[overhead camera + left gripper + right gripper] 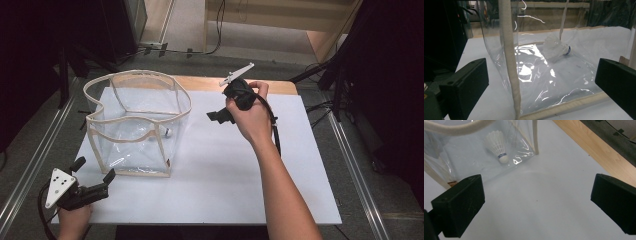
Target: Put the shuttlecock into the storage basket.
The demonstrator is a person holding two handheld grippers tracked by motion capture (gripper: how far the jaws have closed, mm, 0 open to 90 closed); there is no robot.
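Note:
A clear plastic bag [135, 125] with beige fabric trim stands open on the white table top [225, 175]. A white shuttlecock [167, 132] lies on its side inside the bag, near the right wall. My left gripper [93, 170] rests at the table's front left corner, open, its jaws facing the bag's near corner. In the left gripper view the bag's beige edge [510, 62] stands between the jaws and the shuttlecock [555, 47] lies beyond. My right gripper [222, 102] is held above the table to the bag's right, open and empty. In the right gripper view the shuttlecock [497, 146] shows through the bag wall [524, 142].
The white top lies on a wooden table whose far edge [235, 82] shows behind it. Metal rails [35, 160] run along both sides. Dark stands and cables [325, 75] stand beyond the table. Bare white surface spreads right of the bag.

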